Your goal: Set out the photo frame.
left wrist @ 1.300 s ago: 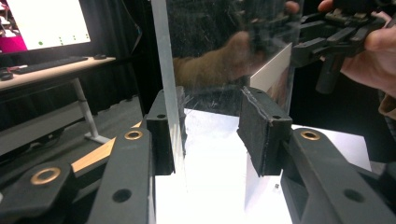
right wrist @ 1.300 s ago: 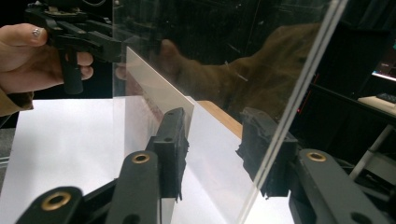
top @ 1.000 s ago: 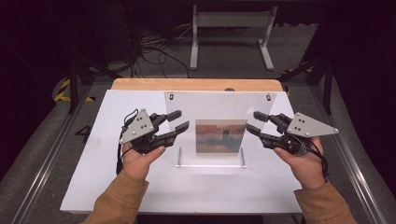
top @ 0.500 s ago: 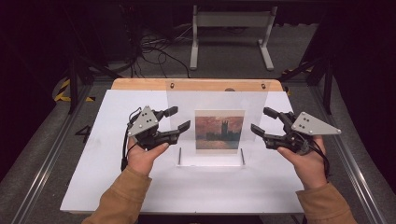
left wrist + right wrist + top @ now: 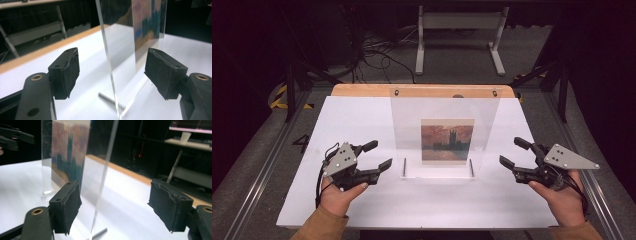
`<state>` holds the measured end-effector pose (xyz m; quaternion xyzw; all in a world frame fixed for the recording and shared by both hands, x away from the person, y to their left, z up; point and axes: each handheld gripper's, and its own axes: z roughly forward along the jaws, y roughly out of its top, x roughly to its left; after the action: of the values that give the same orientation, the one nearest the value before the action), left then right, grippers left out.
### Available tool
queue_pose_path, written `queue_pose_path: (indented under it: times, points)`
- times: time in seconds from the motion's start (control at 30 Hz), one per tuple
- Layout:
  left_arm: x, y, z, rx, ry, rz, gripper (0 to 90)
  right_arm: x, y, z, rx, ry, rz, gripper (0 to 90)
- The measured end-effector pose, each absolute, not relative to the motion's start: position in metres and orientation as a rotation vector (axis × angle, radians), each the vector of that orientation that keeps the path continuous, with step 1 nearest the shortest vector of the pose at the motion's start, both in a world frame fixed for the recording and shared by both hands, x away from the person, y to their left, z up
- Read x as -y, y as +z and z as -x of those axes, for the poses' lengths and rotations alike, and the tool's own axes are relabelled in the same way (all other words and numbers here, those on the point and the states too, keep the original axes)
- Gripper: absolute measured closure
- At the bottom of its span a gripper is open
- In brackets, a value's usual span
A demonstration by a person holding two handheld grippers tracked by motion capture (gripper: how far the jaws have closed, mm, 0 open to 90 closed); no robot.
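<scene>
Standing upright mid-table, the clear acrylic stand (image 5: 444, 135) carries a small painting print (image 5: 447, 142) in its panel; its base rests on the white board (image 5: 362, 115), two metal pins (image 5: 404, 167) at the foot. I have both tongs released. L gripper (image 5: 374, 156) sits just beside the stand's left edge, jaws apart, nothing between the pads (image 5: 67, 72), and the panel edge shows ahead of them. R gripper (image 5: 514, 152) sits near the right edge, jaws wide, empty. Both have just been opening, no item inside. My reading: stand is set down and freed, facing me for display. Obstructions: none on the board. Wooden strip (image 5: 362, 90) runs behind, floor cables (image 5: 377, 50) and a metal frame (image 5: 459, 30) well apart beyond the table.
</scene>
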<state>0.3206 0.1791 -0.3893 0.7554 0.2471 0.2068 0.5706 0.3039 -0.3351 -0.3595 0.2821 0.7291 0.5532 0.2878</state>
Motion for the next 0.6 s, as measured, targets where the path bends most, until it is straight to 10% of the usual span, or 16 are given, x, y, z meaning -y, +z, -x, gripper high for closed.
queue_pose_path:
  times: [0.6]
  points:
    - [-0.217,-0.45,-0.313,-0.737,0.405,-1.843,26.5,0.353,-0.421,-0.298,-2.025,1.4,-0.923,24.0]
